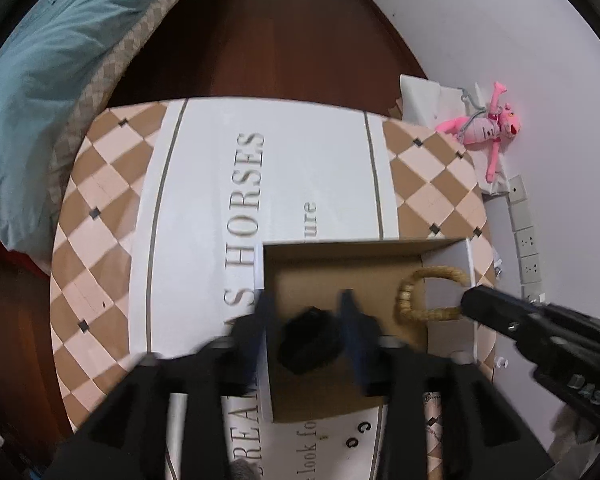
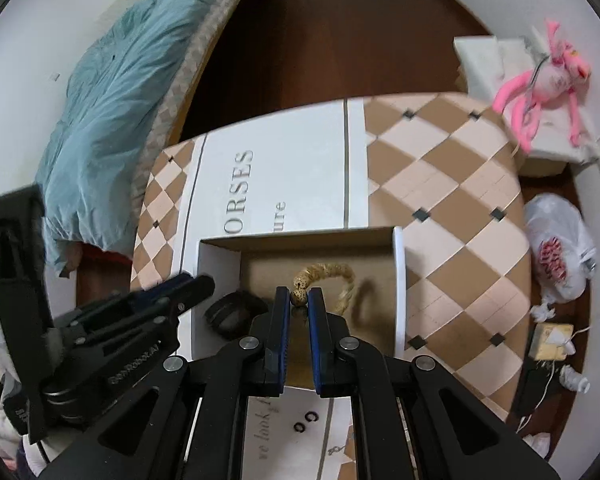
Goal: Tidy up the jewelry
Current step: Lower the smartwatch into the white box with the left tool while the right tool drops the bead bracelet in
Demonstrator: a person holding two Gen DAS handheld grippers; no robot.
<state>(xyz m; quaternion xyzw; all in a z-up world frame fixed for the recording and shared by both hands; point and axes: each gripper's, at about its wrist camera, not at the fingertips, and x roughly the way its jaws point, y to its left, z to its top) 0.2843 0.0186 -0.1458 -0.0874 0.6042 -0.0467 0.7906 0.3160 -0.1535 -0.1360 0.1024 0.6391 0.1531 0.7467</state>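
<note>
An open cardboard box (image 1: 340, 246) (image 2: 300, 236) with white outer walls sits on the patterned table. A black bracelet (image 1: 310, 340) (image 2: 232, 312) lies on the box floor. My left gripper (image 1: 307, 300) (image 2: 196, 284) stands open, one blue finger on each side of it, and the pads do not press on it. My right gripper (image 2: 299, 294) (image 1: 466, 304) is shut on a tan beaded bracelet (image 2: 328, 270) (image 1: 428, 296), whose loop hangs over the right part of the box. Two small black rings (image 1: 358, 434) (image 2: 306, 422) lie on the table in front of the box.
The table (image 1: 260, 152) (image 2: 460, 200) has a brown-and-cream check cloth with a white lettered panel. A bed with a teal duvet (image 1: 40, 80) stands to the left. At the right are a pink plush toy (image 1: 488, 124), wall sockets (image 1: 528, 240) and a white plastic bag (image 2: 556, 248).
</note>
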